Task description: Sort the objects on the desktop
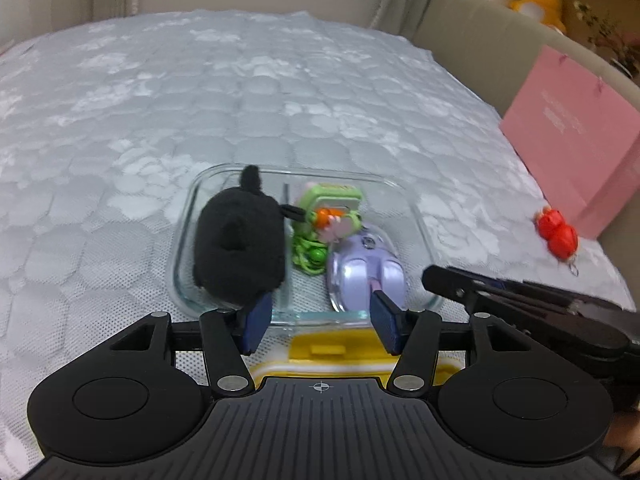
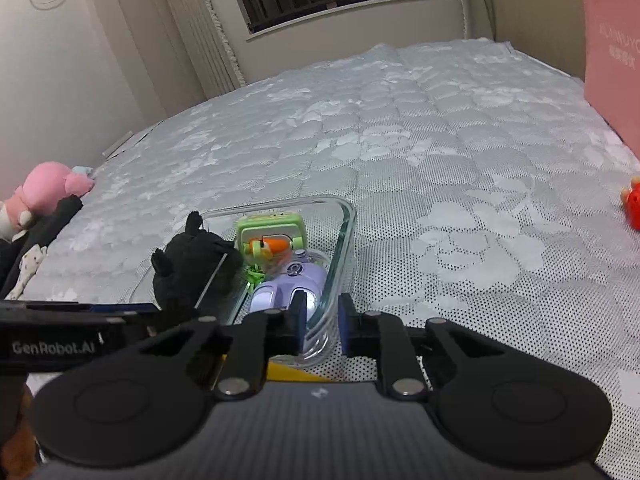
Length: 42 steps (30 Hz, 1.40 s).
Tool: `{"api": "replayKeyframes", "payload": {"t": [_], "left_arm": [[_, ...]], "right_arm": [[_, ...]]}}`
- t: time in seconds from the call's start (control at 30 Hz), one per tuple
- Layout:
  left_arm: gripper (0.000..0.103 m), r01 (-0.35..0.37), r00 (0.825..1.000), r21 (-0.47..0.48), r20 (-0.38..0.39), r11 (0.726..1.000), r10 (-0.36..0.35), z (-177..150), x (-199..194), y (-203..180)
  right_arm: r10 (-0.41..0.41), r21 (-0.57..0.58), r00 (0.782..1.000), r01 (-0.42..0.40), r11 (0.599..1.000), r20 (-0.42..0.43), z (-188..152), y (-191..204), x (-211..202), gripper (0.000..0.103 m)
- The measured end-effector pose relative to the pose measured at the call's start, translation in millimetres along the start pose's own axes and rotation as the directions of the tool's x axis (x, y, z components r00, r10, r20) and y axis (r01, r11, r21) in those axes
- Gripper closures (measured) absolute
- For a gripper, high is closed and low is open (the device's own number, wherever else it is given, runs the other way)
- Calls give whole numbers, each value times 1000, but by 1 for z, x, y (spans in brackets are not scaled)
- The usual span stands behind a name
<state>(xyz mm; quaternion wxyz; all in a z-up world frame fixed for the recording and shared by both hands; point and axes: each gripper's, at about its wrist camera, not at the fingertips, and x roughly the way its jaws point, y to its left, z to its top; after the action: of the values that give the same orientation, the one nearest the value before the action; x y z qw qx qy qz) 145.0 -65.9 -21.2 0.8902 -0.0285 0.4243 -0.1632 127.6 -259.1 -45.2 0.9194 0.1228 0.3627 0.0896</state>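
A clear glass container (image 1: 416,216) lies on the bed and holds a black plush toy (image 1: 238,240), a green toy with an orange part (image 1: 332,206) and a lilac computer mouse (image 1: 366,270). My left gripper (image 1: 320,320) is open at the container's near edge, above a yellow lid (image 1: 328,354). My right gripper (image 2: 323,330) straddles the container's near right rim (image 2: 344,236), its jaws narrowly apart with the glass wall between them. The same toys show in the right wrist view: plush (image 2: 192,268), green toy (image 2: 272,236), mouse (image 2: 288,288).
A red toy (image 1: 558,234) lies on the bed to the right, next to a pink paper bag (image 1: 572,144). A yellow plush (image 1: 540,0) sits behind the headboard. A pink plush (image 2: 44,192) lies at the bed's left edge.
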Motion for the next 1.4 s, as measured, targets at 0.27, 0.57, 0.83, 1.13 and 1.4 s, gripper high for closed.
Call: {"api": "replayKeyframes", "payload": {"t": [0.27, 0.57, 0.83, 1.13, 1.4], "left_arm": [[45, -10, 998, 69, 56, 998, 6, -1, -16, -23], [35, -49, 997, 51, 56, 997, 47, -3, -17, -15], [12, -83, 995, 58, 68, 995, 79, -12, -27, -10], [6, -113, 992, 141, 70, 983, 104, -27, -44, -18], [4, -190, 982, 295, 64, 936, 179, -59, -55, -25]], "right_arm": [[0, 19, 1000, 0, 1000, 8, 6, -7, -4, 103], [-33, 59, 999, 35, 998, -24, -5, -27, -22, 92], [-29, 157, 998, 38, 987, -56, -39, -55, -53, 59], [-12, 230, 997, 28, 973, -71, -64, -69, -80, 40], [15, 277, 996, 10, 961, -86, -79, -78, -82, 40]]}}
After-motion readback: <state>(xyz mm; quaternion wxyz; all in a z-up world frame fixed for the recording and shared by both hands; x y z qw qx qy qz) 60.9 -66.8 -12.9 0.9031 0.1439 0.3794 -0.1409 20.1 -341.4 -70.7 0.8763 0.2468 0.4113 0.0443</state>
